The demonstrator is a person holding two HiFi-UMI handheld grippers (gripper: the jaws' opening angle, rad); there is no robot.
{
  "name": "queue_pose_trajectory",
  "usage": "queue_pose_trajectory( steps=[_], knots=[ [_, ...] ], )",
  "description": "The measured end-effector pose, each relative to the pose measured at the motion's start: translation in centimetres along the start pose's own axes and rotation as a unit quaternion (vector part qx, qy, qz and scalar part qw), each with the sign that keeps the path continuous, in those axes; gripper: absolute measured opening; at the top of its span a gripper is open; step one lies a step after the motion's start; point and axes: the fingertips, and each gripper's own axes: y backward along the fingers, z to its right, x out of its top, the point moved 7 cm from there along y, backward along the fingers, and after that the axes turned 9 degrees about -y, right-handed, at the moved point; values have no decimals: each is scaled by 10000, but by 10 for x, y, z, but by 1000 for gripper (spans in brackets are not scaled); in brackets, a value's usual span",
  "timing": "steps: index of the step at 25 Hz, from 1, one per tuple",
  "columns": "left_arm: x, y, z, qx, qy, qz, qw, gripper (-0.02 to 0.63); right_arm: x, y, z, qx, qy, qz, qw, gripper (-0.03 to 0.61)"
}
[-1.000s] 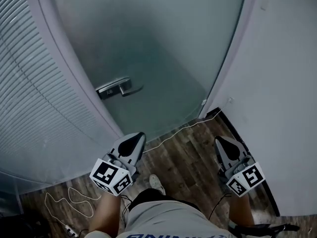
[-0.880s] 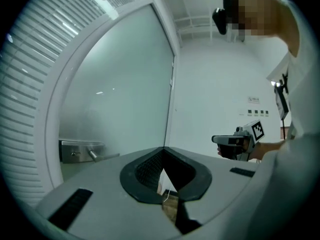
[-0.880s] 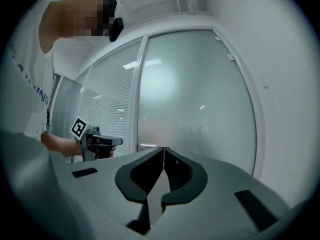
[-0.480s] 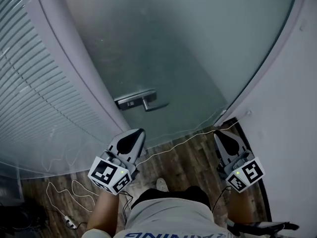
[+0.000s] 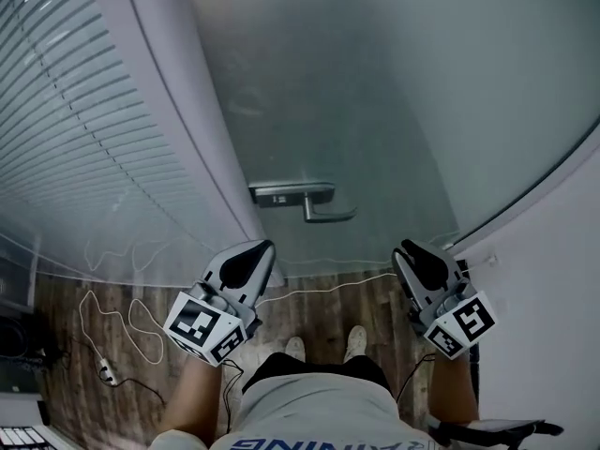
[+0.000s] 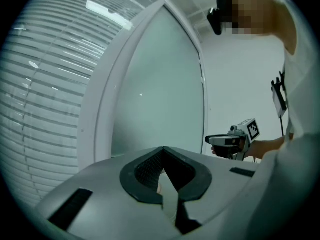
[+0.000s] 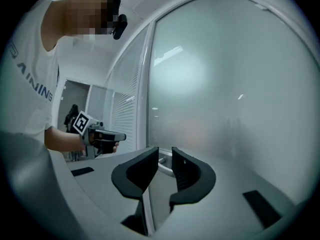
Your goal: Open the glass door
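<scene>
Fingers (image 7: 145, 166) of my right gripper (image 5: 411, 251) were parting, nothing gripped between them; the jaws of my left gripper (image 5: 261, 247) met, empty. Both pointed level at the glass door (image 5: 394, 111). Its handle (image 5: 319, 204) sat ahead, between the two grippers and touching neither, its lever lying crosswise along the glass, free end pointing toward my right.
</scene>
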Motion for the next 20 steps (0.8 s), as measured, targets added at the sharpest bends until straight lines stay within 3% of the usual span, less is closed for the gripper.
queue_pose_trajectory(
  steps=[2,6,11,16,20],
  knots=[
    [2,-1,4,283,55,-35,9996,0,1,-13,11,398,53,-137,9991,97],
    [5,-8,16,707,113,-123,9974,0,1,-36,34,908,433,-548,9934,121],
    [0,-14,29,1122,233,-206,9932,0,-19,-74,55,1376,974,-1347,9765,169],
    [-7,-12,37,1274,288,-301,9910,0,-47,-112,60,1462,1694,-2049,9529,170],
    [-14,-9,33,1300,346,-333,9903,1,-64,-130,58,1453,1939,-2418,9396,169]
  ],
)
